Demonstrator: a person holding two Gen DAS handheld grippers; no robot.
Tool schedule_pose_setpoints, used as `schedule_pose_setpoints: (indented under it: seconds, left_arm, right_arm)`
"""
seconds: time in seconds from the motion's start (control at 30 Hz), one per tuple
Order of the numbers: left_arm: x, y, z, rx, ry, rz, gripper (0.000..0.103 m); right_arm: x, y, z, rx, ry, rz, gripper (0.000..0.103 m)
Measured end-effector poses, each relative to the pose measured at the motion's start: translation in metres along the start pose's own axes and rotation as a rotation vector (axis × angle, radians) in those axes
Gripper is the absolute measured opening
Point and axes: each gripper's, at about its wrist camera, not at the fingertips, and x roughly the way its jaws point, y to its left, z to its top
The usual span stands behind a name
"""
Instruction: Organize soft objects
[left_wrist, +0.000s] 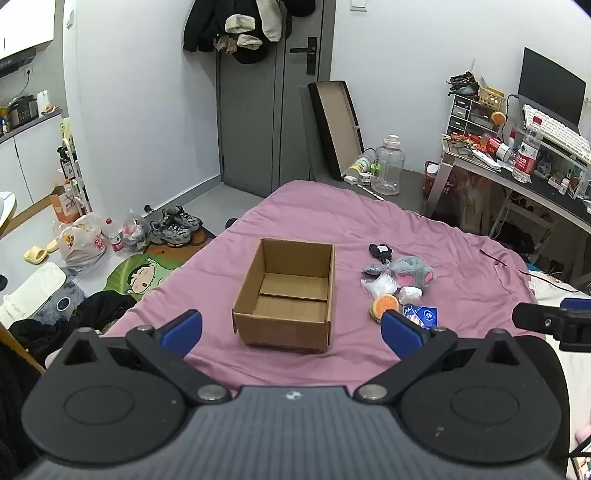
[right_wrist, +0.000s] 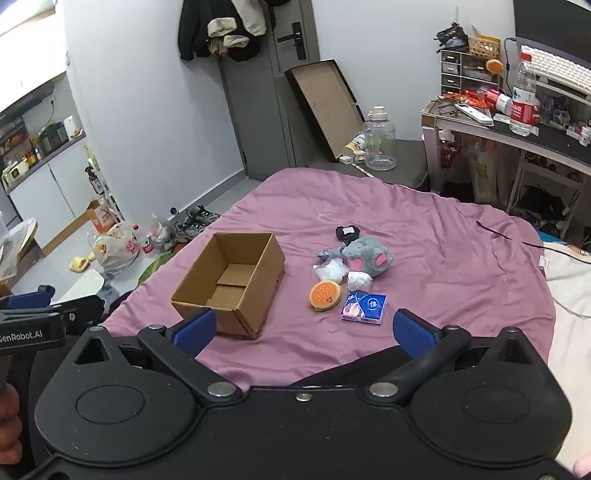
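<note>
- Both grippers sit nearest the lens: the left gripper (left_wrist: 291, 332) and the right gripper (right_wrist: 314, 332) each have their blue pads spread wide, released and grasping nothing, hanging over the near edge of the pink bedspread (right_wrist: 424, 229).
- Just ahead of them stands the cardboard box (right_wrist: 231, 284), top open and nothing inside.
- Right of the box, apart from it, lies the pile of soft things: grey plush mouse (right_wrist: 365, 258), burger-shaped squishy (right_wrist: 325, 295), blue tissue pack (right_wrist: 364, 306), white wads and a small black item behind.
- Judged stage: the very start, with nothing boxed yet.
- Next move probably falls to the right gripper: reach to the burger squishy or tissue pack, the items closest to it, and close gently.
</note>
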Motion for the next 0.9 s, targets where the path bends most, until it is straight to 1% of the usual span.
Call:
schedule_pose_setpoints:
  seconds: [0.17, 0.23, 0.33, 0.37, 0.43, 0.63, 0.9]
  left_arm:
    - [-0.001, -0.002, 0.000, -0.016, -0.002, -0.009, 0.102]
    - [0.002, 0.003, -0.007, -0.024, 0.000, -0.010, 0.102]
    - [0.002, 0.005, -0.010, -0.030, 0.004, -0.018, 0.102]
    - [0.003, 0.006, -0.009, -0.031, 0.007, -0.018, 0.102]
    - [0.003, 0.007, -0.010, -0.037, 0.008, -0.021, 0.102]
    - [-0.002, 0.011, -0.008, -0.051, 0.007, -0.028, 0.102]
    - [-0.002, 0.010, -0.010, -0.040, 0.010, -0.034, 0.102]
  right_arm:
    - [-0.004, 0.000, -0.003, -0.013, -0.001, -0.024, 0.103]
    - [-0.006, -0.001, -0.004, -0.005, -0.002, -0.024, 0.103]
    - [-0.004, 0.008, 0.000, -0.014, 0.001, -0.028, 0.103]
    - [-0.005, 0.008, 0.004, -0.017, 0.003, -0.025, 0.103]
    - [-0.008, 0.008, -0.001, -0.028, -0.011, -0.029, 0.103]
    - [-0.007, 0.009, -0.001, -0.033, -0.002, -0.020, 0.103]
    - [-0.006, 0.010, -0.002, -0.032, -0.002, -0.017, 0.103]
